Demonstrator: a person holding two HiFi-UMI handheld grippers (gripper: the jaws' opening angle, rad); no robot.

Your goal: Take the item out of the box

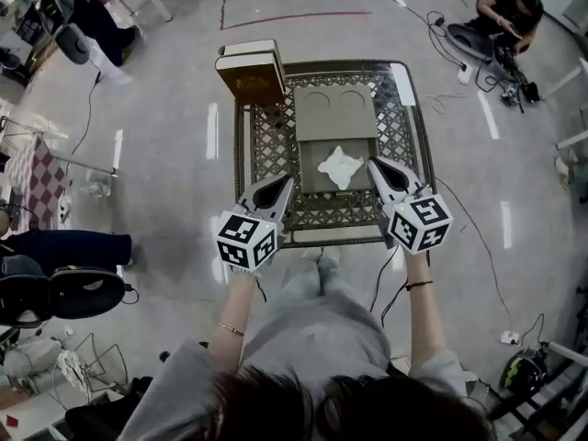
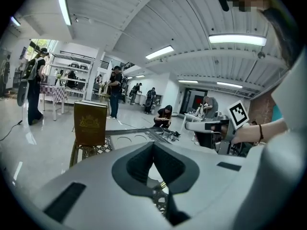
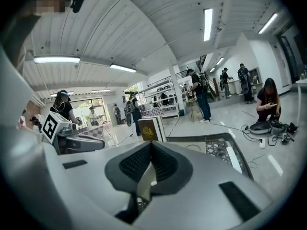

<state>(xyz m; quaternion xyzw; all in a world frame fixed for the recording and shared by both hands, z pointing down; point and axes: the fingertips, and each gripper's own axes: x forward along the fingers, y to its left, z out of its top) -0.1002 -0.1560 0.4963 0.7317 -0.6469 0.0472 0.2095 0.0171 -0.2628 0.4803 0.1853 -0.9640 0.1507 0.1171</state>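
A flat grey cardboard box [image 1: 312,154] lies open on the metal lattice table [image 1: 269,145], its lid [image 1: 335,110] folded back on the far side. A crumpled white item [image 1: 340,166] rests inside the box. My left gripper [image 1: 288,183] hovers over the table just left of the box, its jaws shut and empty; in its own view the left gripper [image 2: 153,143] points across the table. My right gripper [image 1: 373,164] is at the box's right edge, close beside the white item, also shut with nothing held. In its own view the right gripper [image 3: 151,143] points along the table.
A brown box with a gold emblem [image 1: 250,73] stands at the table's far left corner. A white strip [image 1: 402,83] lies along the far right rim. A person [image 1: 503,12] sits on the floor with cables at the far right. A black chair [image 1: 64,292] is at the left.
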